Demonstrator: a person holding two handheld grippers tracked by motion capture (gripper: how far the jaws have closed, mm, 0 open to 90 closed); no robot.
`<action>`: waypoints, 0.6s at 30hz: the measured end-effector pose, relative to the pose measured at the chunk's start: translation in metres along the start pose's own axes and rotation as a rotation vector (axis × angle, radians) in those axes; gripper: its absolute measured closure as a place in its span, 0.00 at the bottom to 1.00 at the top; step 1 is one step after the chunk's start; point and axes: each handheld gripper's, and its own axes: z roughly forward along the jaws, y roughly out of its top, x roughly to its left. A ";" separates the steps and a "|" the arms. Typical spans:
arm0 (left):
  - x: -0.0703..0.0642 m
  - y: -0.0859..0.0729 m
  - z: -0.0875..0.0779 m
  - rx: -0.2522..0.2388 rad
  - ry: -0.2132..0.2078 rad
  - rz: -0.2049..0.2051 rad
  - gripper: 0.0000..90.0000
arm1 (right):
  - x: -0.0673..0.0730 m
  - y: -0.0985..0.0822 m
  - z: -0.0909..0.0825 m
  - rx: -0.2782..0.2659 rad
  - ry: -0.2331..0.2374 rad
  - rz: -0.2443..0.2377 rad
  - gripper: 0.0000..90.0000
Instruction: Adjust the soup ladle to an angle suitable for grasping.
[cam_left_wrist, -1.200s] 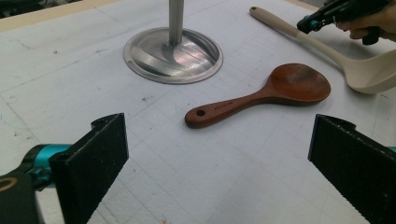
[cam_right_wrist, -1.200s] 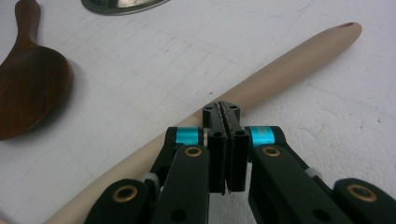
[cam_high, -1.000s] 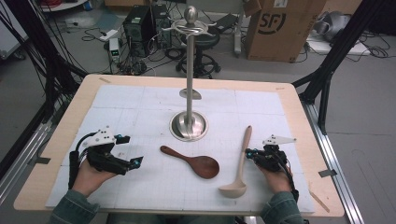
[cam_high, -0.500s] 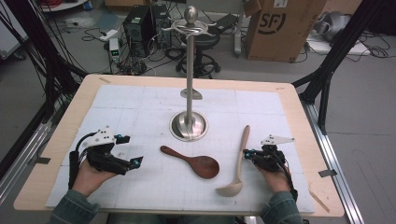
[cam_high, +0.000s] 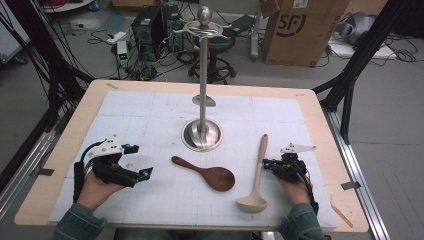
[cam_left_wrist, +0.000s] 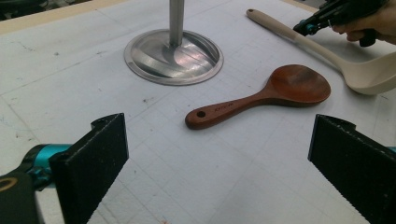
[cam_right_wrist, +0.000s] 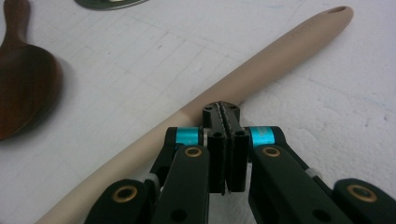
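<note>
A dark wooden rice spoon (cam_high: 210, 172) lies flat on the white mat in front of the metal utensil stand (cam_high: 202, 100). To its right lies a beige ladle (cam_high: 259, 167), bowl toward me. My right gripper (cam_high: 267, 164) rests low on the mat with its jaws shut together and nothing between them. In the right gripper view its tips (cam_right_wrist: 221, 112) sit right against the ladle's handle (cam_right_wrist: 261, 74). My left gripper (cam_high: 141, 160) stands open left of the wooden spoon. The left gripper view shows the spoon (cam_left_wrist: 261, 95) lying ahead of its wide-apart pads (cam_left_wrist: 93, 158).
The stand's round base (cam_left_wrist: 173, 56) sits mid-mat, with hooks at the top of its tall pole. The white mat (cam_high: 150, 115) covers most of the wooden table (cam_high: 90, 100). Beyond the far edge are a cardboard box (cam_high: 300, 30), cables and equipment.
</note>
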 end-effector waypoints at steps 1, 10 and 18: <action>0.000 0.000 0.000 0.002 0.000 0.003 0.06 | -0.001 0.000 0.001 -0.002 -0.002 0.005 1.00; 0.000 0.000 0.001 -0.001 0.000 -0.003 0.06 | 0.002 0.008 0.006 -0.028 -0.003 -0.003 1.00; 0.000 0.000 0.001 -0.001 -0.001 -0.001 0.06 | 0.004 0.008 0.007 -0.017 -0.004 -0.014 1.00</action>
